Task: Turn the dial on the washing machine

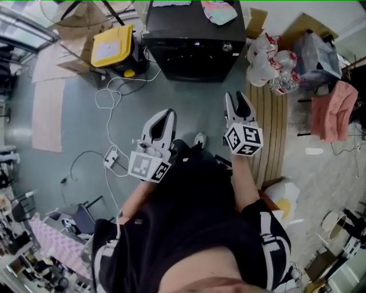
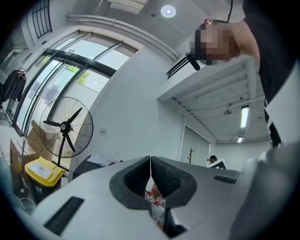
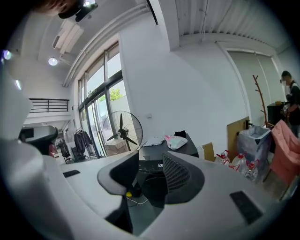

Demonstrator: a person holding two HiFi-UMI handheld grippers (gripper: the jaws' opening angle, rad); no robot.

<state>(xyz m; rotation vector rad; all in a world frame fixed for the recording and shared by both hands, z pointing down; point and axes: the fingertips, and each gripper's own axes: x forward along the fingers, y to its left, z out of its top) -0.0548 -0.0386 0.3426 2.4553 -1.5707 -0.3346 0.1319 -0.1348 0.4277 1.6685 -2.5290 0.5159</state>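
Observation:
The black washing machine [image 1: 194, 46] stands on the floor ahead of me, and its small round dial [image 1: 227, 47] sits at the right of the control strip. A folded cloth [image 1: 220, 11] lies on its top. My right gripper [image 1: 235, 98] is held in the air well short of the machine, open, with nothing between its jaws. In the right gripper view the washing machine [image 3: 174, 147] shows past the open right gripper [image 3: 150, 165]. My left gripper [image 1: 168, 114] hangs lower left, shut and empty. In its own view the left gripper [image 2: 150, 160] points upward at the wall.
A yellow-lidded bin [image 1: 112, 46] stands left of the machine, with white cables [image 1: 108, 97] trailing across the floor. Bagged water bottles [image 1: 274, 66], a wooden board [image 1: 273, 123] and a pink cloth [image 1: 334, 109] lie to the right. A standing fan [image 3: 123, 131] is behind.

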